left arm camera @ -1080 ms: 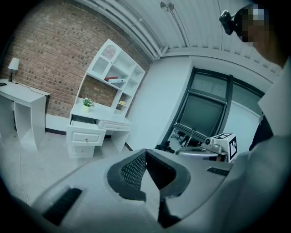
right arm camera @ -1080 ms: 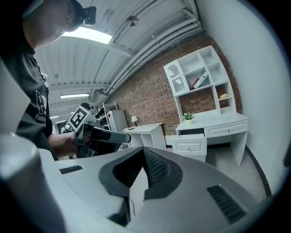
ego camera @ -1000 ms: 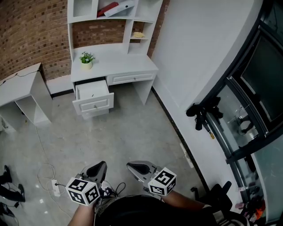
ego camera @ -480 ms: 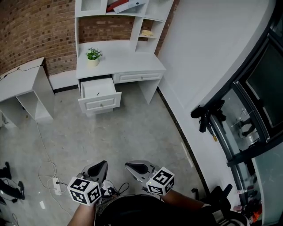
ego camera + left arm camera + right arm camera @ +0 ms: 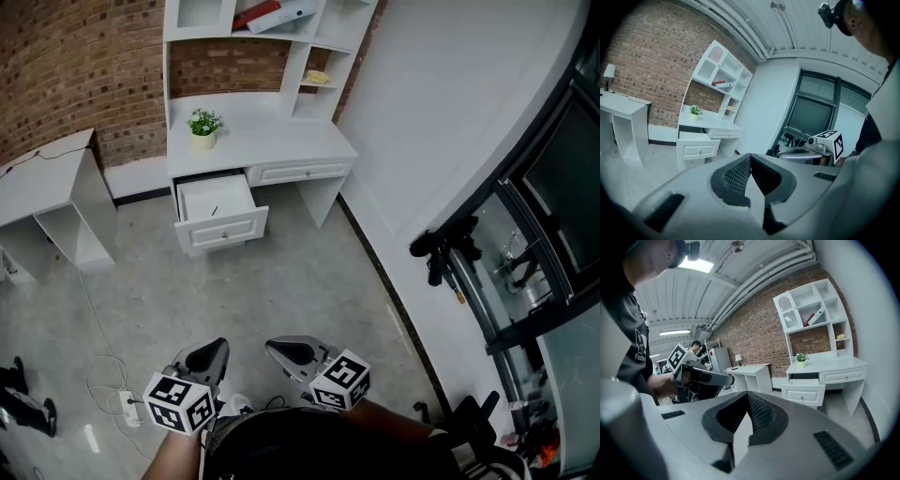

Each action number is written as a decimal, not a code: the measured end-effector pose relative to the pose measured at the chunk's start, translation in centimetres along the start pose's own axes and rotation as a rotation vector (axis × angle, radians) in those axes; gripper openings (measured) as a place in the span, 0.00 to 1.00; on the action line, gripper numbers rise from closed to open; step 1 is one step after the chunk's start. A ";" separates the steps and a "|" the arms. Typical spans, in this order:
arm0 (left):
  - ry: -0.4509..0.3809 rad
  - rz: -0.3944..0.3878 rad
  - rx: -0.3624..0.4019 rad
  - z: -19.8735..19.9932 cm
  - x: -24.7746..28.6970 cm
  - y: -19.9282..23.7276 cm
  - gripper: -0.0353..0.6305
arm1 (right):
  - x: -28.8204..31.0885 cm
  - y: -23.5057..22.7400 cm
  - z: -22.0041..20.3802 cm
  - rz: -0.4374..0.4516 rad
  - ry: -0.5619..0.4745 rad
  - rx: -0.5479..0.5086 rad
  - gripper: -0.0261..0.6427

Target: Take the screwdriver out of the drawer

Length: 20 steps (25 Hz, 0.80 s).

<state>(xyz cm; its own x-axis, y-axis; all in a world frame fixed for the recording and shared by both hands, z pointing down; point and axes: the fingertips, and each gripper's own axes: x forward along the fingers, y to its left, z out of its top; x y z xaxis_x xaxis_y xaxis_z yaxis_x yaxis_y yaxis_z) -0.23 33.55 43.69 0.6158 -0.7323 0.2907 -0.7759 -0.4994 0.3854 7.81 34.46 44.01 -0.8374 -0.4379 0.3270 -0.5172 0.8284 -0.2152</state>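
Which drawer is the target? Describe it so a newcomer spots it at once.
Find the white desk with shelves against the brick wall. Under its top, below the potted plant, sits the left drawer. Unlike the shut right drawer beside it, it is pulled out, with a small dark item inside.

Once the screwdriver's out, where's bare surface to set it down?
Desktop: bare from the potted plant rightward to its right edge. Side table top: mostly bare, one thin cable crosses it. Crowded: the upper shelves, with binders leaning there.
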 end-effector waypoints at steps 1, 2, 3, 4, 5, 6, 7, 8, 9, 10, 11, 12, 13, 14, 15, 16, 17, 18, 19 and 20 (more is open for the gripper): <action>0.001 -0.001 0.003 0.2 0.0 0.4 0.08 | 0.5 0.0 0.3 0.000 -0.001 -0.002 0.05; 0.001 -0.002 0.005 0.4 -0.1 0.9 0.08 | 1.0 0.0 0.5 0.002 -0.002 -0.007 0.05; 0.001 -0.002 0.006 0.5 -0.1 1.3 0.08 | 1.4 0.0 0.7 0.005 -0.002 -0.012 0.05; 0.000 -0.001 0.006 0.7 -0.1 1.7 0.08 | 1.8 0.0 1.0 0.006 -0.001 -0.017 0.05; -0.001 0.000 0.006 0.9 -0.2 2.1 0.08 | 2.2 -0.1 1.1 0.005 0.001 -0.018 0.05; -0.003 0.001 0.006 1.0 -0.2 2.5 0.08 | 2.6 -0.2 1.3 0.003 0.002 -0.018 0.05; -0.004 0.003 0.008 1.3 -0.3 3.0 0.08 | 3.0 -0.3 1.6 0.000 0.001 -0.018 0.05; -0.005 0.005 0.011 1.5 -0.4 3.5 0.08 | 3.5 -0.4 1.8 -0.002 -0.002 -0.019 0.05; -0.006 0.009 0.015 1.8 -0.5 4.1 0.08 | 4.0 -0.5 2.1 -0.003 -0.005 -0.020 0.05; -0.007 0.014 0.019 2.0 -0.6 4.6 0.08 | 4.5 -0.4 2.3 -0.002 -0.009 -0.022 0.05; -0.006 0.017 0.023 2.2 -0.8 5.2 0.08 | 5.0 -0.3 2.5 0.000 -0.013 -0.023 0.05; -0.003 0.019 0.027 2.3 -1.0 5.6 0.08 | 5.5 -0.1 2.7 0.002 -0.017 -0.025 0.05; 0.000 0.020 0.033 2.4 -1.2 6.0 0.08 | 5.8 0.1 2.9 0.006 -0.022 -0.027 0.05; 0.002 0.021 0.039 2.6 -1.2 6.4 0.08 | 6.1 0.2 3.0 0.008 -0.025 -0.029 0.05; 0.003 0.021 0.042 2.7 -1.2 6.7 0.08 | 6.3 0.3 3.1 0.009 -0.027 -0.031 0.05; 0.002 0.021 0.042 2.8 -1.2 6.9 0.08 | 6.4 0.3 3.2 0.009 -0.027 -0.030 0.05; 0.001 0.019 0.039 2.9 -1.2 7.0 0.08 | 6.5 0.3 3.1 0.007 -0.026 -0.028 0.05; 0.001 0.015 0.036 2.9 -1.1 7.1 0.08 | 6.5 0.2 3.1 0.005 -0.026 -0.024 0.05; 0.002 0.010 0.036 2.9 -1.0 7.1 0.08 | 6.5 0.0 3.0 0.000 -0.026 -0.020 0.05; 0.005 0.005 0.036 3.0 -0.8 7.1 0.08 | 6.5 -0.2 3.0 -0.007 -0.026 -0.013 0.05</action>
<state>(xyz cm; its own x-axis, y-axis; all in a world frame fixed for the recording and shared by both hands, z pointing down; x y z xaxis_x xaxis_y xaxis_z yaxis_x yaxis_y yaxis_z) -6.67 29.24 43.59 0.6121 -0.7329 0.2970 -0.7836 -0.5120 0.3517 1.94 30.37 43.42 -0.8383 -0.4522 0.3045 -0.5206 0.8298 -0.2010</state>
